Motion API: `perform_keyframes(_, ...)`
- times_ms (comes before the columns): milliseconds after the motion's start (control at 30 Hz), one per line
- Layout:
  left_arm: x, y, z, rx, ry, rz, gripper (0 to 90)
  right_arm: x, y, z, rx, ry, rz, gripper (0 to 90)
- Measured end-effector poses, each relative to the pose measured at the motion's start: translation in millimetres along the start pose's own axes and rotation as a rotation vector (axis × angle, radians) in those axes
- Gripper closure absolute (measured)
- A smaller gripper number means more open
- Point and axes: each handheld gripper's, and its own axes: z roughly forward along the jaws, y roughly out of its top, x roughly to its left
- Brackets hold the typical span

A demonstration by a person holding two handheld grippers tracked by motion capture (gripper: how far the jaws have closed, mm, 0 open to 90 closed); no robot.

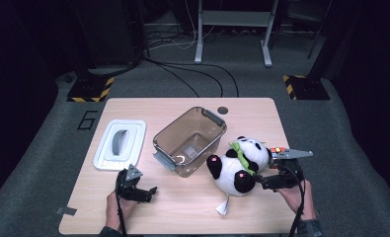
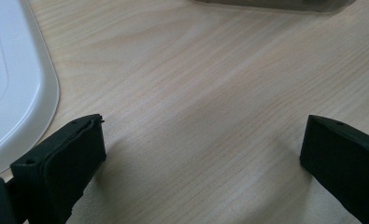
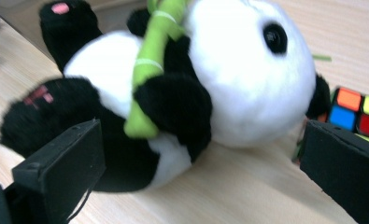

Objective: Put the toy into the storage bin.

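— Where's the panda?

— The plush panda lies on its back on the wooden table, just right of the clear plastic bin, hugging a green bamboo stalk. A colourful puzzle cube sits right behind its head.

— And the right gripper?

— It's low at the toy's near side, jaws spread wide with the panda's body between them in the right gripper view, neither jaw clearly pressing on it. It holds nothing.

— The left one?

— The left gripper hovers over bare wood, jaws also wide apart and empty. The white lid lies just beyond it on the left, flat on the table beside the open bin.
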Motion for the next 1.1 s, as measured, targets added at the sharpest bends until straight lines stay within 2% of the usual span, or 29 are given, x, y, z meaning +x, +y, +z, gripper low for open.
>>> perform_keyframes(200, 0.2, 0.0, 0.0, 0.000, -0.001, 0.004, 0.0, 5.4, 16.9, 3.9, 0.020, 0.020, -0.041, 0.0)
perform_keyframes(333, -0.1, 0.0, 0.0, -0.001, -0.002, 0.001, 0.0, 8.2, 26.0, 6.4, 0.027, 0.024, -0.051, 0.0)
perform_keyframes(400, 0.5, 0.3, -0.9, 0.012, -0.002, 0.014, 0.0, 9.1, 30.2, 7.9, 0.028, 0.029, -0.056, 0.0)
perform_keyframes(433, -0.1, -0.1, -0.2, 0.001, -0.001, 0.008, 0.0, 9.7, 32.2, 8.8, 0.027, 0.029, -0.059, 0.0)
perform_keyframes(867, -0.3, -0.1, 0.0, 0.000, -0.003, 0.008, 0.0, 20.6, 53.4, 27.7, 0.051, 0.058, -0.103, 0.3)
perform_keyframes(967, -0.3, -0.1, 0.0, -0.001, -0.003, 0.008, 0.0, 22.2, 54.9, 31.0, 0.049, 0.063, -0.103, 6.8)
perform_keyframes(1100, -0.3, -0.1, 0.0, -0.001, -0.003, 0.008, 0.0, 25.4, 56.1, 34.7, 0.047, 0.057, -0.119, 30.2)
